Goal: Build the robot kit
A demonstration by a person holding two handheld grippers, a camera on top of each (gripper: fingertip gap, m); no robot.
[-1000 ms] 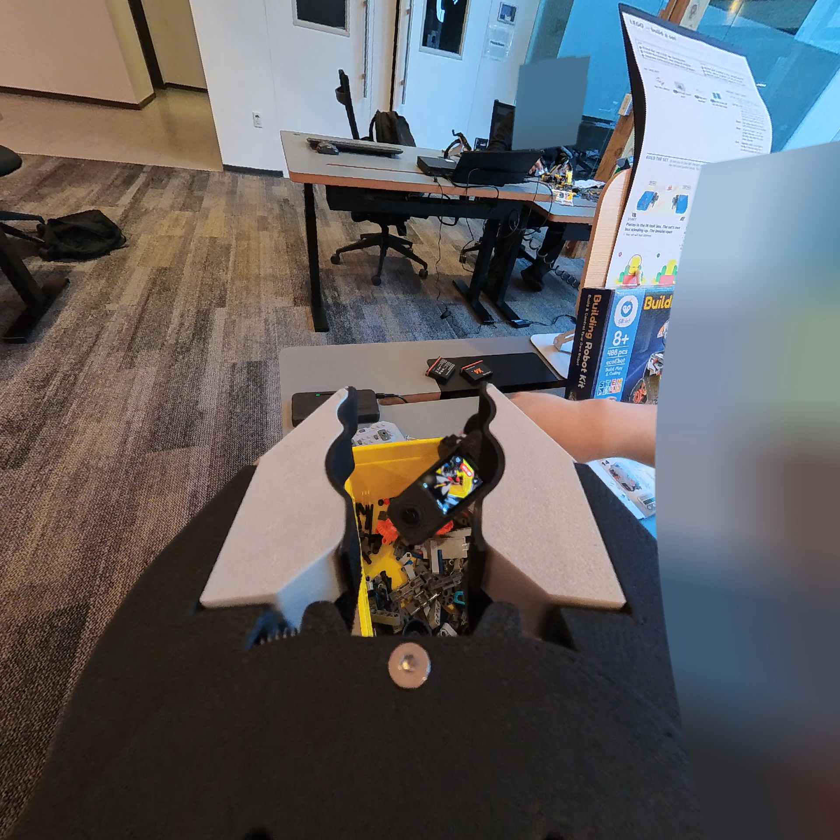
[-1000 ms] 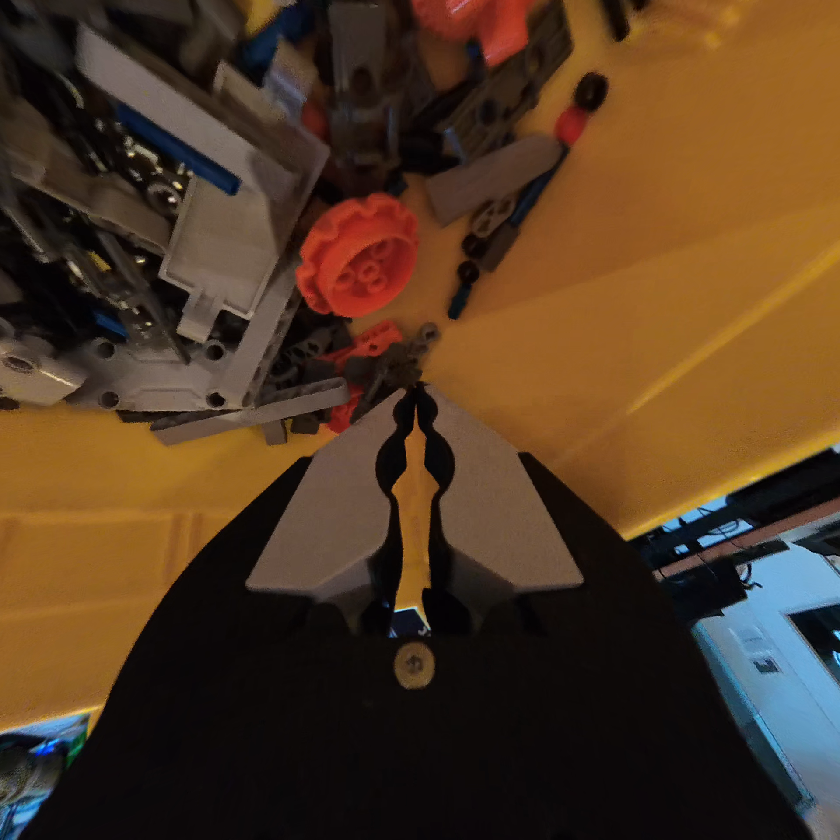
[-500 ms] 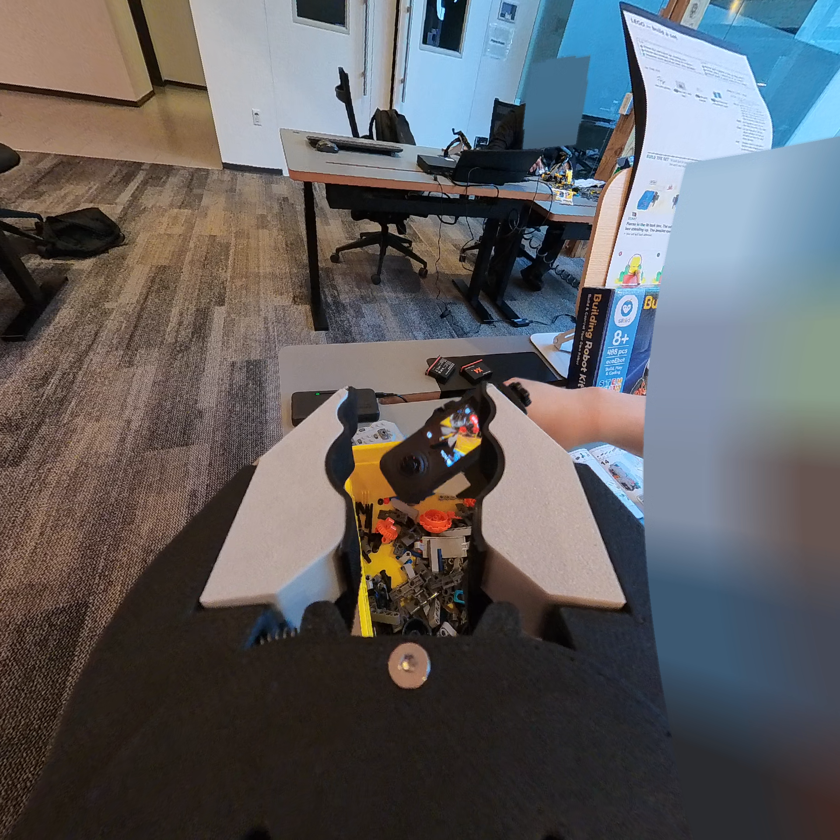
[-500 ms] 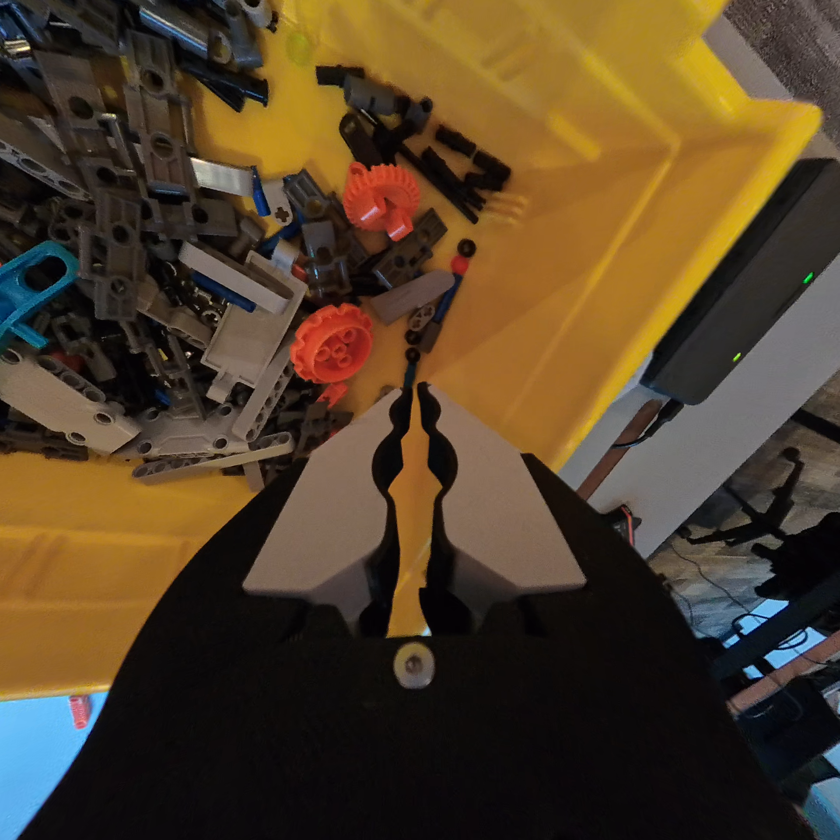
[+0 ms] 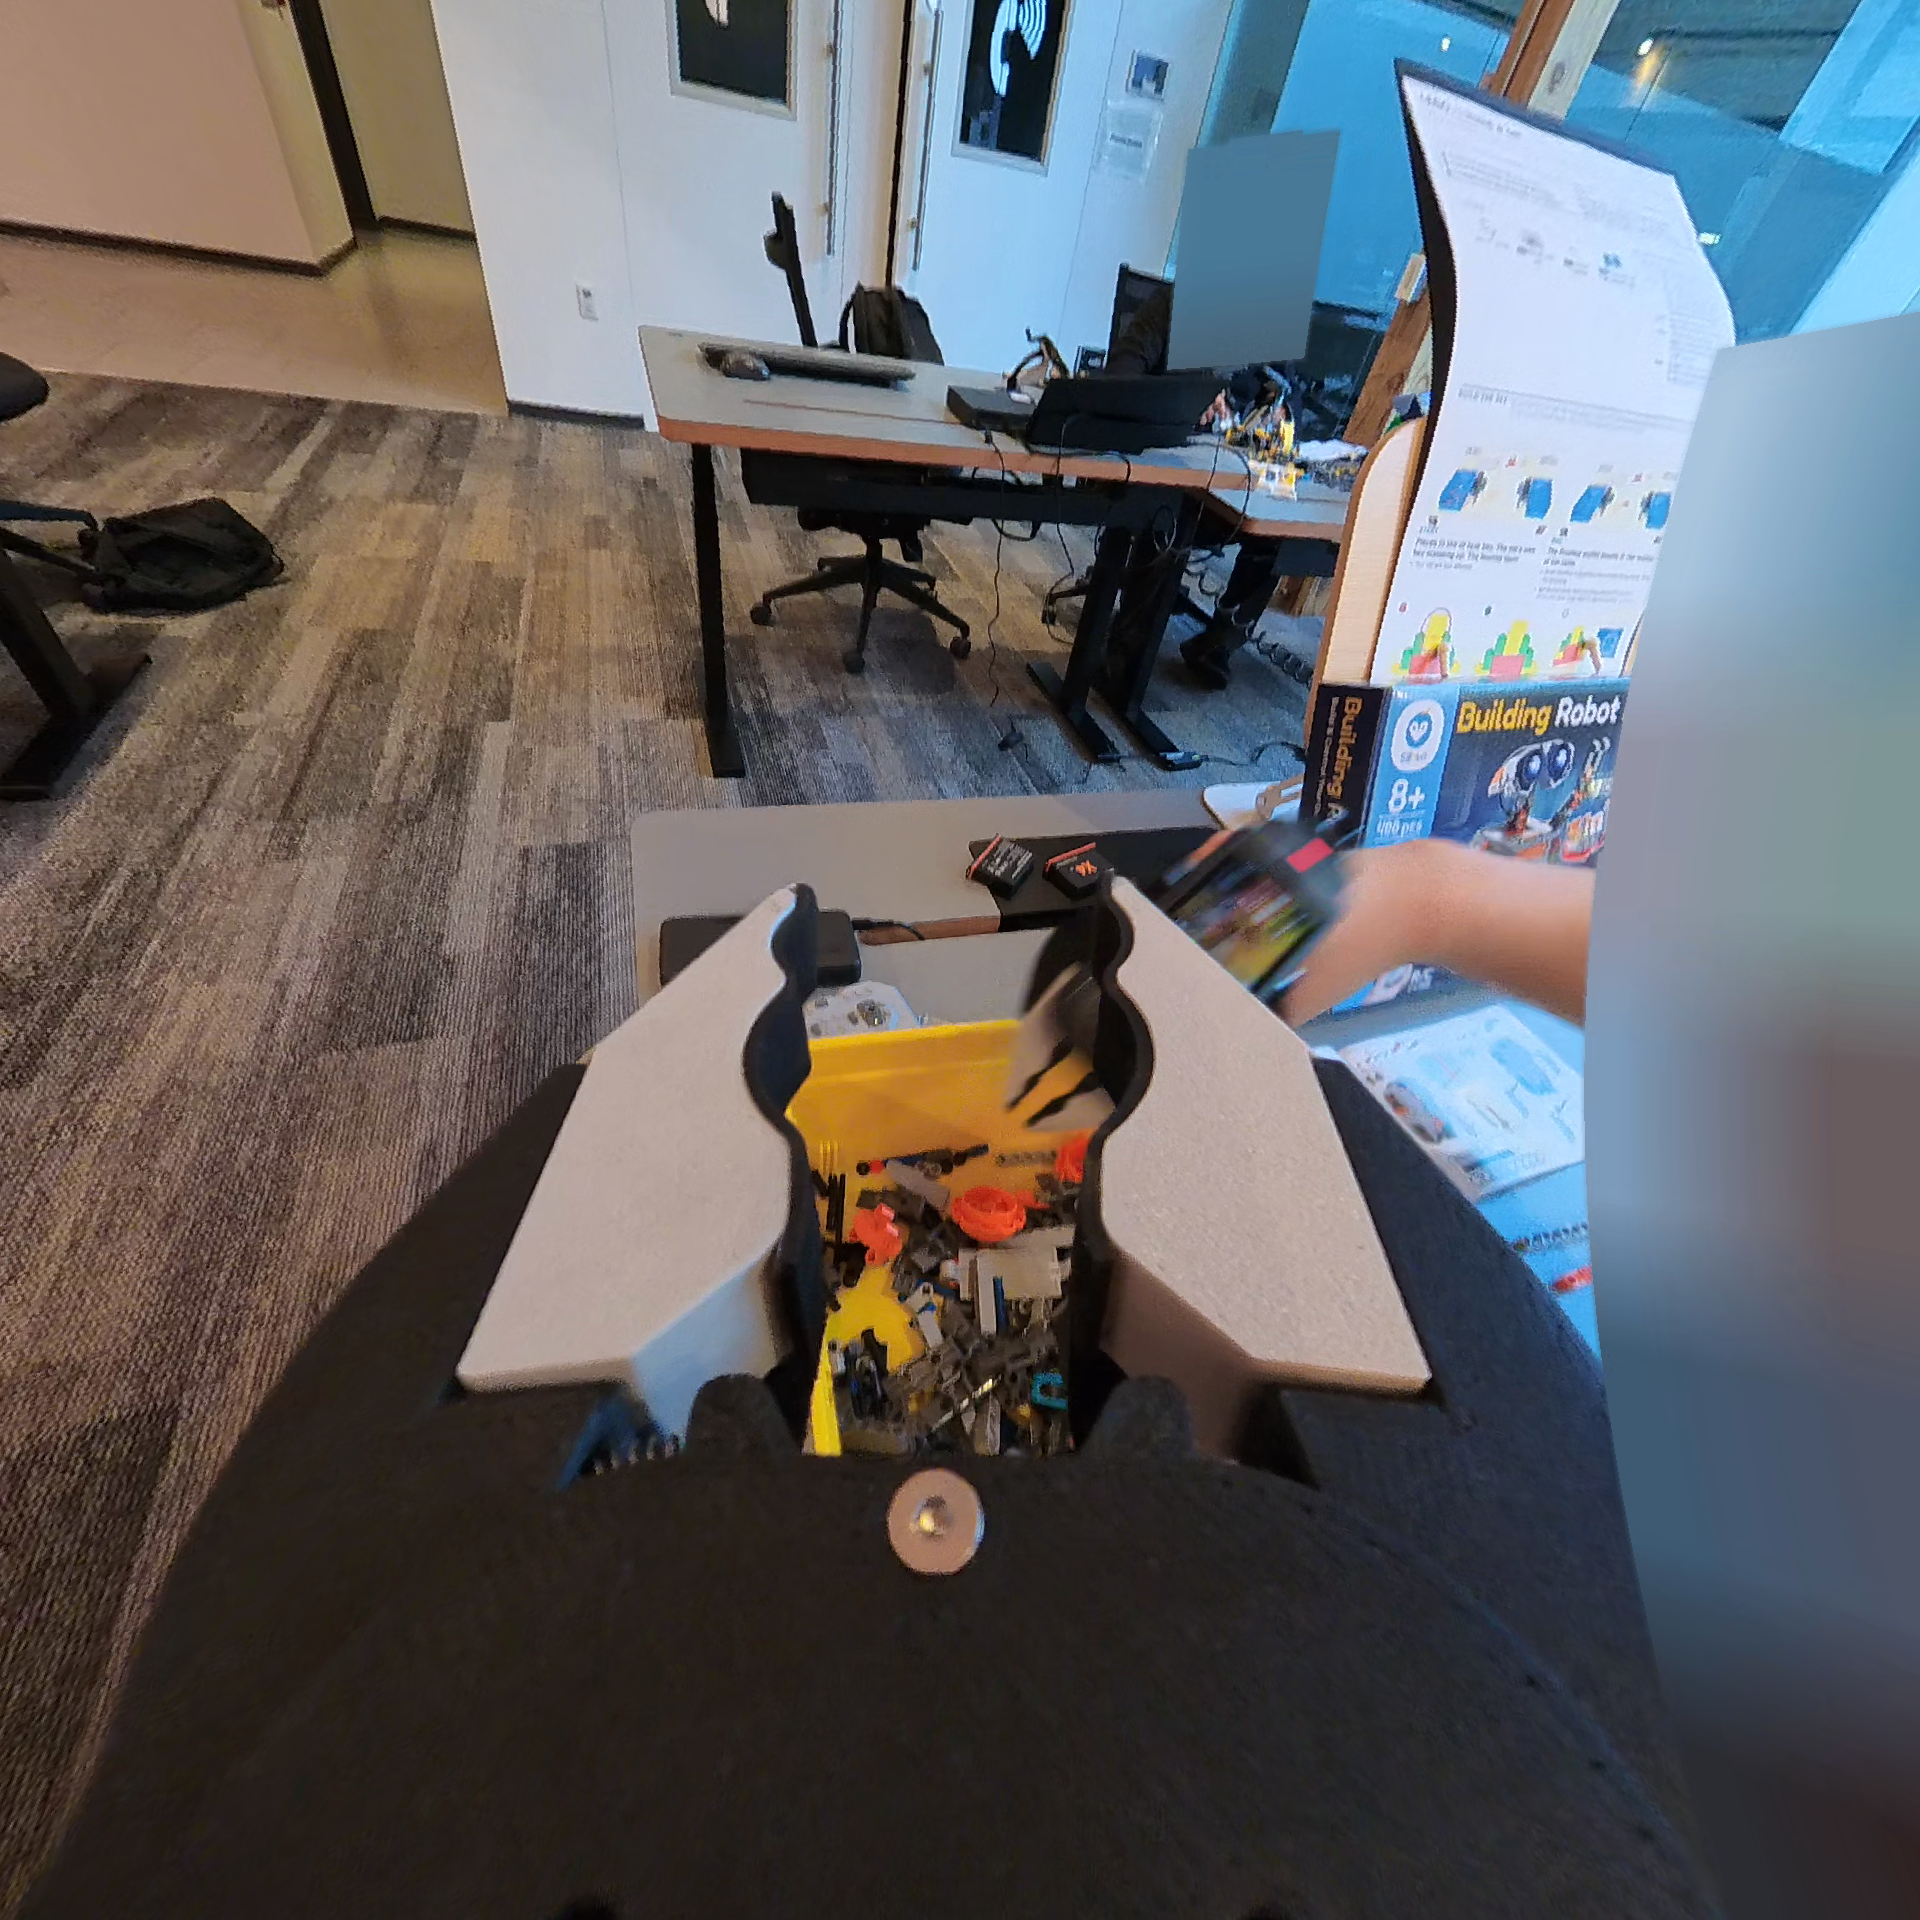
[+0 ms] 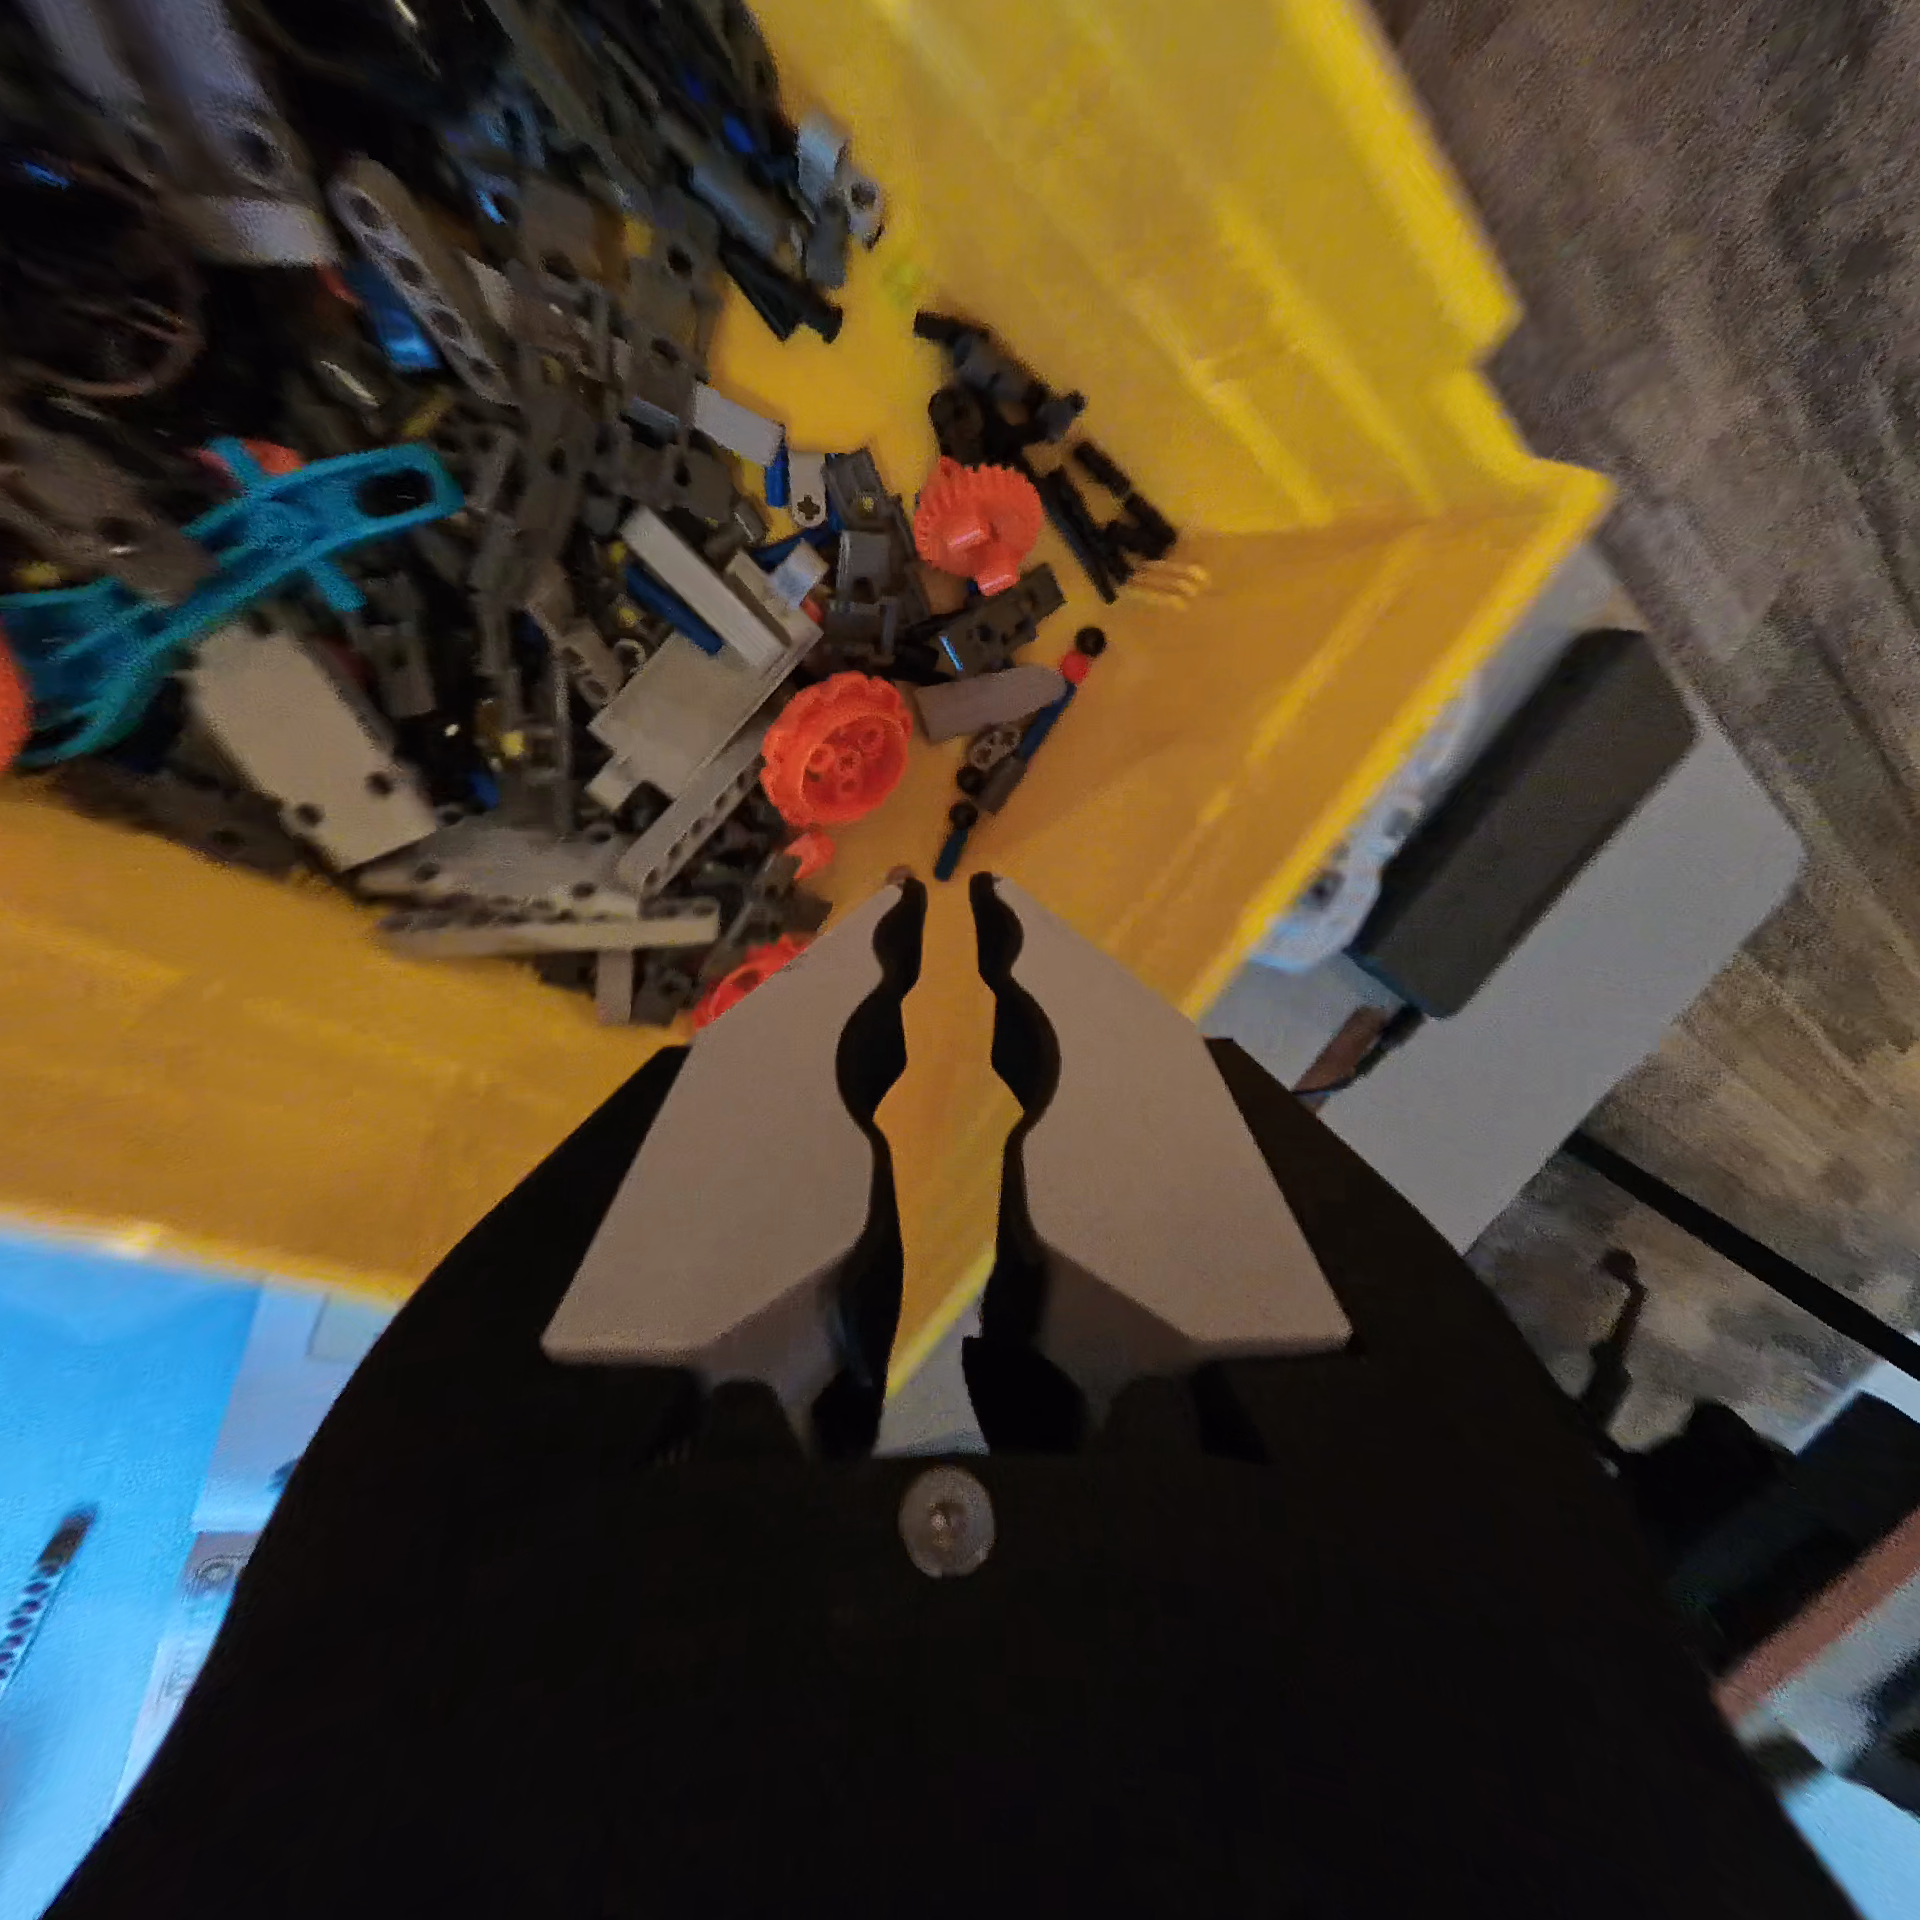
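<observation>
Left wrist view: left gripper point(image 5: 951, 909) held above the near end of a yellow bin point(image 5: 894, 1070); fingers point(image 5: 665, 1164) spread wide, nothing between them. Through the gap the bin floor shows a loose heap of small building parts point(image 5: 956, 1309), mostly grey and black, with an orange wheel point(image 5: 987, 1210) on top. The bin sits on a grey table point(image 5: 810, 842). Beyond the bin's far wall lies a flat black box point(image 5: 764, 940) with a cable, and farther back two small black packs point(image 5: 1039, 862). The right gripper point(image 5: 1049, 1081) shows blurred over the bin's far right part, with the person's forearm point(image 5: 1455, 925) behind it. A blue kit box point(image 5: 1475, 769) stands at the right of the table; an open booklet point(image 5: 1475, 1091) lies in front of it.

Right wrist view: right gripper point(image 6: 945, 883) hangs over the bin point(image 6: 1299, 343), tips above bare yellow floor near a corner, clear of the parts. Fingers point(image 6: 769, 1132) narrowly apart, holding nothing. Nearest pieces: a thin blue-and-black pin point(image 6: 954, 836) just ahead of the tips, the orange wheel point(image 6: 836, 748) ahead left, an orange gear point(image 6: 977, 520) farther on. A teal beam point(image 6: 301, 520) lies on the heap point(image 6: 499, 582) at left. The black box point(image 6: 1527, 821) sits on the table just outside the bin's wall. Picture is blurred.
</observation>
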